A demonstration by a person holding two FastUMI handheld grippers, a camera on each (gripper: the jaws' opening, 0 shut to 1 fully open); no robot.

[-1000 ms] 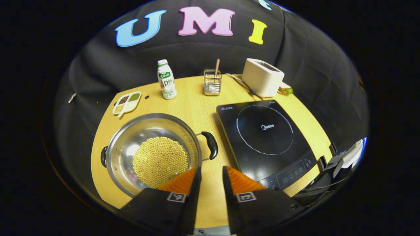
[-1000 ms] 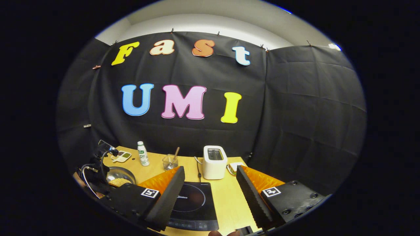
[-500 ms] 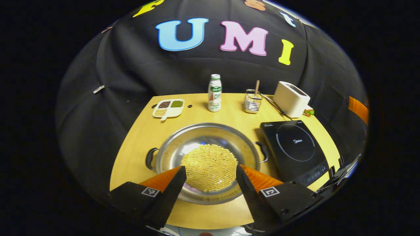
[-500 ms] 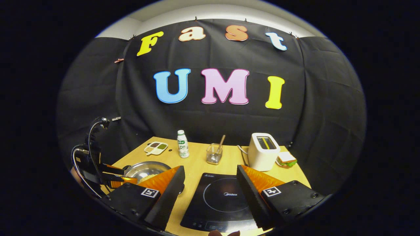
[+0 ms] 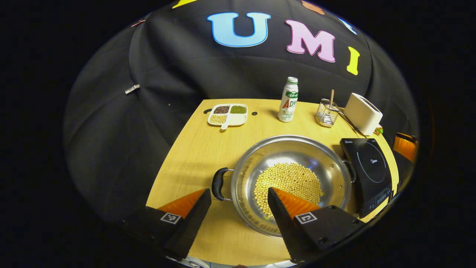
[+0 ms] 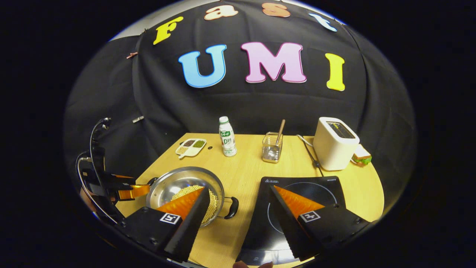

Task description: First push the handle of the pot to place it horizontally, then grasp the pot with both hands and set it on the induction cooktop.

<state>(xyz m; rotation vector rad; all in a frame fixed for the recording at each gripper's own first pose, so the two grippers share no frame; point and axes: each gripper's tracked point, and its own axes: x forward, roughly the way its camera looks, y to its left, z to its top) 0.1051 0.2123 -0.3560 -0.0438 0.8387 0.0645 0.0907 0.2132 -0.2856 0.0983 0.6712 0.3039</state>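
A: Two grippers up, both w/ jaws spread wide, nothing held. Start big: wooden table [image 5: 193, 149], round-ish edge, black cloth behind.

B: Then induction cooktop [image 6: 297, 186] on the table's right side, glass top bare. Right gripper [image 6: 238, 208] hovers over its near-left corner; near edge of cooktop hidden behind the fingers.

A: Pot [image 5: 290, 178] sits on the table left of the cooktop, just beside it, steel, full of pale beans. Left gripper [image 5: 238, 208] hangs above the pot's near-left rim; one finger covers part of the bowl.

B: Which way do the handles run?

A: Left–right across the table, parallel to the front edge. Left handle [image 5: 216, 183] plain to see; right handle [image 5: 351, 170] points at the cooktop, mostly cut by the rim. In right gripper view it's clearer [image 6: 232, 207], and the left gripper [image 6: 130, 190] shows at the pot's far side.

B: Back row: toaster [image 6: 334, 147] w/ cord, sandwich [image 6: 362, 155] half hidden behind it, bottle [image 6: 227, 137], glass holder [image 6: 272, 150] w/ a stick in it, small divided dish [image 6: 190, 146]. Contents of dish too small to make out.
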